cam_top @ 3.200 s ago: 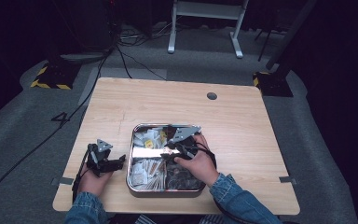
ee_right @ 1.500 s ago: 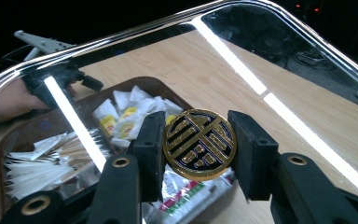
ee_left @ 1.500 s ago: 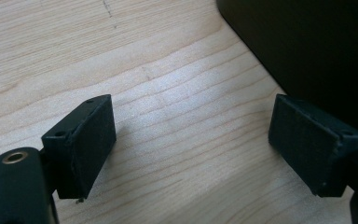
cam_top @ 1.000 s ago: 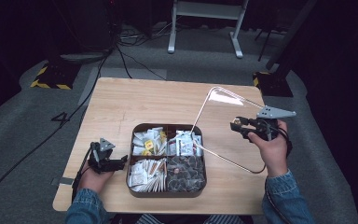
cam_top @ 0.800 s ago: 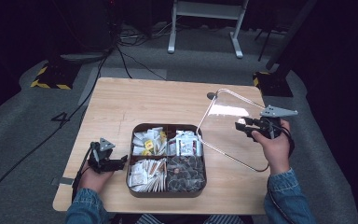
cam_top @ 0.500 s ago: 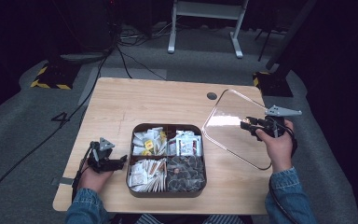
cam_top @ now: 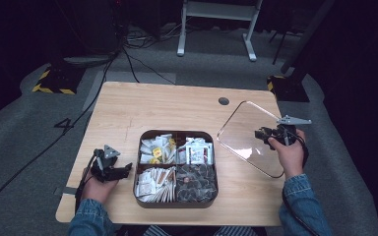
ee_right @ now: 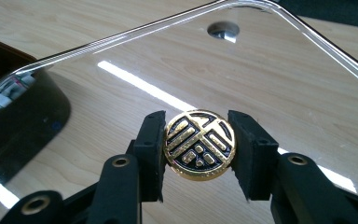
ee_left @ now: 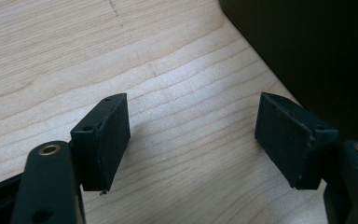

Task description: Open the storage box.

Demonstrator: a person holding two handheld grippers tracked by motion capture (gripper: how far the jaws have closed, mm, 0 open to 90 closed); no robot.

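Glossy clear plastic lid (ee_right: 261, 60), shiny gold knob (ee_right: 199, 144), matt wood table (ee_left: 177, 93)

Item count: one tabletop (cam_top: 142, 108); one dark tray (cam_top: 177, 202) with four compartments; one clear lid (cam_top: 248, 132) carrying one gold knob (ee_right: 199, 144); two claws, left claw (cam_top: 124, 169) and right claw (cam_top: 261, 133); one round tabletop hole (cam_top: 223, 101).

You can see a wooden table (cam_top: 128, 113) with a small round hole (cam_top: 223, 101) near its far edge. Behind it, black cables (cam_top: 128, 54) lie on the grey floor (cam_top: 24, 132), near a white metal stand (cam_top: 216, 22).
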